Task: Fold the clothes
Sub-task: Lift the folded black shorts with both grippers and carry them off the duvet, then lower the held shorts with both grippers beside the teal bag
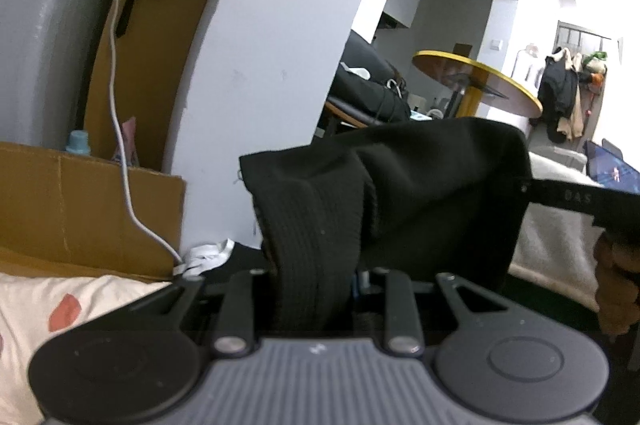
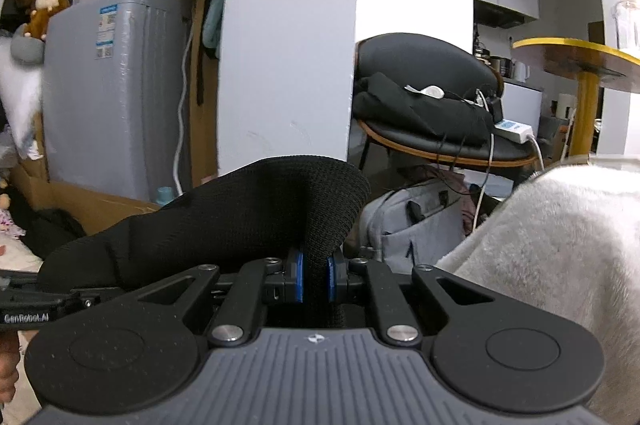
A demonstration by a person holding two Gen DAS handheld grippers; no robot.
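Both grippers hold one black knit garment aloft, clear of the bed. The left gripper has its jaws clamped on a ribbed edge; the right gripper pinches another edge between its blue pads. This looks like a lift-and-spread step; next likely comes laying it flat. At nine o'clock in the left view, a cardboard box holds a blue-capped bottle.
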